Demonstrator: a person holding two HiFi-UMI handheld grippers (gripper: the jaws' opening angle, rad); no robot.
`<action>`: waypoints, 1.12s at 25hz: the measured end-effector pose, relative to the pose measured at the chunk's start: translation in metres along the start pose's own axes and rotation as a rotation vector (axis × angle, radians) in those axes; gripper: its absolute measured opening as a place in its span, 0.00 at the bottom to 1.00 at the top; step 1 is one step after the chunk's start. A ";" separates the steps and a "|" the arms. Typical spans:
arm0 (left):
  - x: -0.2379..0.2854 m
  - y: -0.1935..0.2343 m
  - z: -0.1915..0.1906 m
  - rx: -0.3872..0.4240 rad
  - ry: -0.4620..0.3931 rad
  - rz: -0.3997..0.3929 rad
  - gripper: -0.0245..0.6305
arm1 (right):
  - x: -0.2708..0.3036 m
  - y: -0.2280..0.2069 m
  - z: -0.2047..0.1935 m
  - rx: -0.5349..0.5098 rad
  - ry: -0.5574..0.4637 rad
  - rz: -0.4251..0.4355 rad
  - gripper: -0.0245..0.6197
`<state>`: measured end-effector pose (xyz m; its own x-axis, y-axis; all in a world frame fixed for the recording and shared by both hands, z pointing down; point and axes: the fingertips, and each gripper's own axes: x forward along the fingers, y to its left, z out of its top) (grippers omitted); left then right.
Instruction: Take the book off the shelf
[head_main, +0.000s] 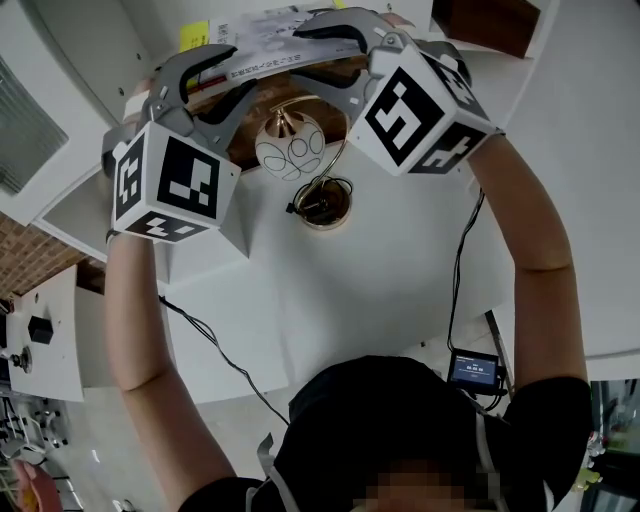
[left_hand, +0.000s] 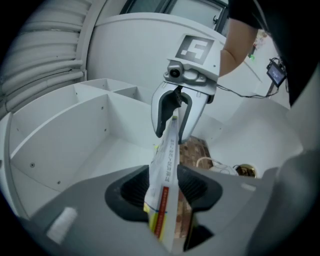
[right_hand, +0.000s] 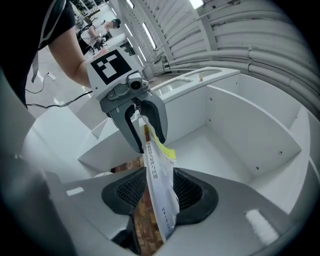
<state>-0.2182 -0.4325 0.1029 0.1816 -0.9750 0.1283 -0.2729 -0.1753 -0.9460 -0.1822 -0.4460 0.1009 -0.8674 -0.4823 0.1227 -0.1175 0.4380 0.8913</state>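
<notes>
Two hand-held grippers, one book.

Item: book (head_main: 262, 40), at 12 o'clock in the head view, spanning both grippers. The white shelf (left_hand: 75, 130) is behind it and the lamp (head_main: 290, 148) at its 6 o'clock.

Left hand-held gripper (left_hand: 165, 187): jaws apart, one end of the book loose between the pads.

Right hand-held gripper (right_hand: 159, 192): likewise parted round the other end.

Handling, as we judge it: we should close both pairs evenly before any pull. We keep the ends level and draw both away from the shelf together, clear of the lamp.
</notes>
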 end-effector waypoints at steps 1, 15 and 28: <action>0.003 0.000 -0.002 0.003 0.011 -0.007 0.31 | 0.003 0.000 -0.001 -0.016 0.009 0.003 0.30; 0.012 -0.006 -0.006 -0.035 0.031 -0.110 0.19 | 0.026 0.008 -0.012 -0.090 0.084 0.064 0.27; -0.006 -0.008 0.012 -0.032 0.041 -0.102 0.16 | 0.013 0.002 -0.004 -0.118 0.096 0.020 0.26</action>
<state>-0.2060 -0.4238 0.1065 0.1718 -0.9564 0.2362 -0.2854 -0.2778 -0.9173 -0.1919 -0.4541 0.1061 -0.8181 -0.5471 0.1771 -0.0382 0.3591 0.9325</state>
